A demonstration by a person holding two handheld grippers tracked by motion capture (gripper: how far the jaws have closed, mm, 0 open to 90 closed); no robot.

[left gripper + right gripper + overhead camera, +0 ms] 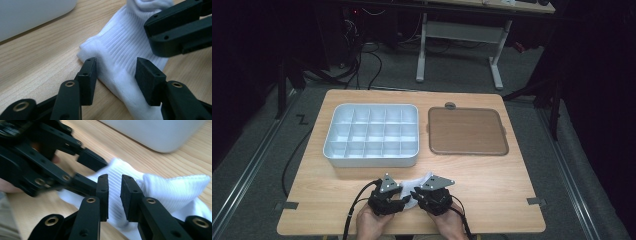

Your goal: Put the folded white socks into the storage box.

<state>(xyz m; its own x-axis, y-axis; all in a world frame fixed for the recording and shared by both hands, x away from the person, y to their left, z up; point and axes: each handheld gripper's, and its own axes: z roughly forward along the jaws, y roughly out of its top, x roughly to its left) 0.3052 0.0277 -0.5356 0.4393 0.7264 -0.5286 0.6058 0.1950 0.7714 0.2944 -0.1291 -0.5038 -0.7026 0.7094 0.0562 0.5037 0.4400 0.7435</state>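
A white ribbed sock (422, 178) lies crumpled on the wooden table near its front edge, between the two grippers. My left gripper (116, 67) is lowered over the cuff end of the sock (125, 42); its jaws stand apart with a band of fabric between them, and a small ridge rises beside one pad. My right gripper (115, 182) has its jaws nearly together, pinching the sock (175, 187) in the narrow gap. In the high view the left gripper (403, 201) and the right gripper (418, 194) point towards each other, tips almost touching.
A white tray (371, 161) divided into several compartments stands just behind the grippers at centre left. A flat brown square lid (467, 131) lies to its right. The table's front edge is close under the person's hands.
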